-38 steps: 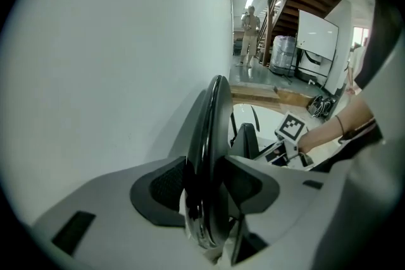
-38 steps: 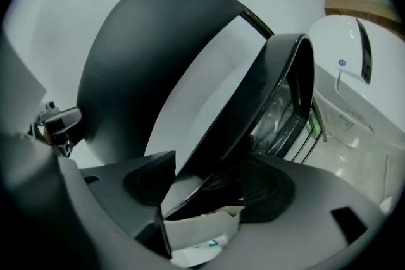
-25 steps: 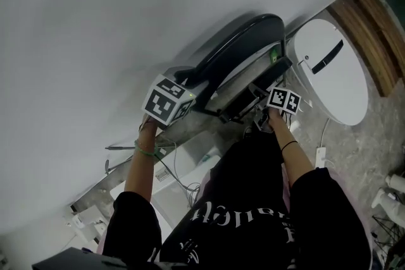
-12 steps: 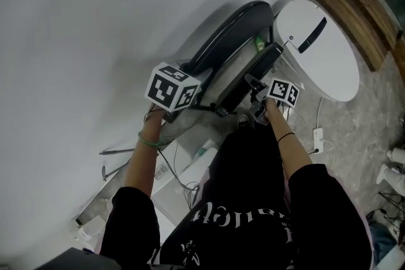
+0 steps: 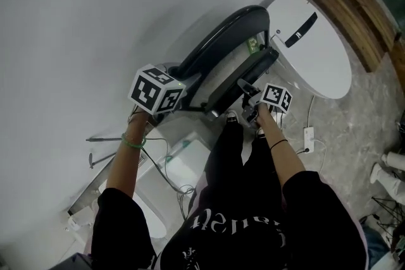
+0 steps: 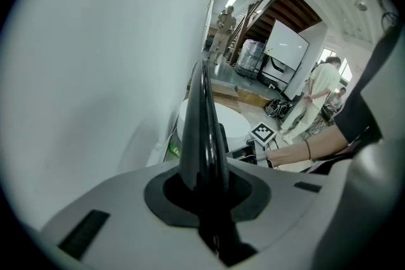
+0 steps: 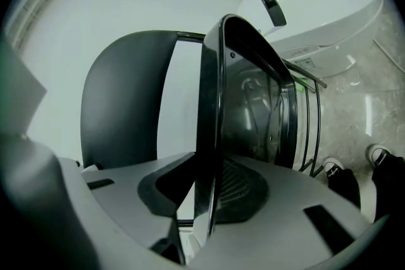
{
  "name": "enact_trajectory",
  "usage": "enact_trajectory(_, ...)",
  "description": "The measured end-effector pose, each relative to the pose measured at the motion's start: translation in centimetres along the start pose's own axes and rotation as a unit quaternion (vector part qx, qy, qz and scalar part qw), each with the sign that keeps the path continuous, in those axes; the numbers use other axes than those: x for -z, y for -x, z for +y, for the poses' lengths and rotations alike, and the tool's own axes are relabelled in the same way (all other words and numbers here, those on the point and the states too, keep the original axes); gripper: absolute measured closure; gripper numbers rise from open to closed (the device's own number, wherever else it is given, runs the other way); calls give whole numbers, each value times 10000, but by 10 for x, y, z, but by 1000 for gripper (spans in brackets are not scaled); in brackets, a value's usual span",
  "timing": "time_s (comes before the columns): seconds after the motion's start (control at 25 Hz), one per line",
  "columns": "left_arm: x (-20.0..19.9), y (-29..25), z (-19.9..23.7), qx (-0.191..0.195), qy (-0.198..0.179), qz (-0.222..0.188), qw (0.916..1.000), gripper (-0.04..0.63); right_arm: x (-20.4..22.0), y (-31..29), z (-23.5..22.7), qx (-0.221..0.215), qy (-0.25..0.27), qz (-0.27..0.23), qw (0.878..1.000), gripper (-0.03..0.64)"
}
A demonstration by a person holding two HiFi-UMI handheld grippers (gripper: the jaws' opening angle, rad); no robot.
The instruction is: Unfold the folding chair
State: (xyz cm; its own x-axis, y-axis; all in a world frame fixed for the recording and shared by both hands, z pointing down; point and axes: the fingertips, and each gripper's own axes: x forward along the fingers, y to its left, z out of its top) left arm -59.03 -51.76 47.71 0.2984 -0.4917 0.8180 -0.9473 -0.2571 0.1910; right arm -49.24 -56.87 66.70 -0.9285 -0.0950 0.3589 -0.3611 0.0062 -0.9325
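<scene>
The dark grey plastic folding chair (image 5: 218, 47) stands folded up on the grey stone floor (image 5: 361, 123), right against the white wall (image 5: 95, 9) and just beside a white round table (image 5: 316, 54). The left gripper (image 5: 185, 80) has just been closing its jaws, and they sit narrow with the thin edge of the chair's curved backrest (image 6: 204, 117) pinched between the pads. Same deal for the right gripper (image 5: 248, 90): its jaws have been closing too, and they clamp the rim of the glossy black seat panel (image 7: 253, 104).
</scene>
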Motion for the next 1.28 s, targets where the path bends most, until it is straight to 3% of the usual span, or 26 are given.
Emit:
enact_trajectory(0.16,2,-1,-39,-206,211,137,9995,537,8,34,-9,-82,8,164,9998,525)
enact_trajectory(0.32,18,6,-105,-312,334,169,9988,537,32,90,-22,-166,62,257,9995,526)
enact_trajectory(0.56,69,4,-147,-70,848,287,9960,535,69,133,-49,59,354,576,9977,528)
enact_trajectory(0.72,104,6,-196,137,996,289,9945,535,104,183,-68,173,531,616,9965,531)
enact_trajectory(0.92,140,9,-271,404,842,355,9950,532,148,254,-92,238,656,486,9964,529)
enact_trajectory(1.28,168,6,-385,728,223,818,9937,531,215,367,-131,30,-15,-202,9998,534)
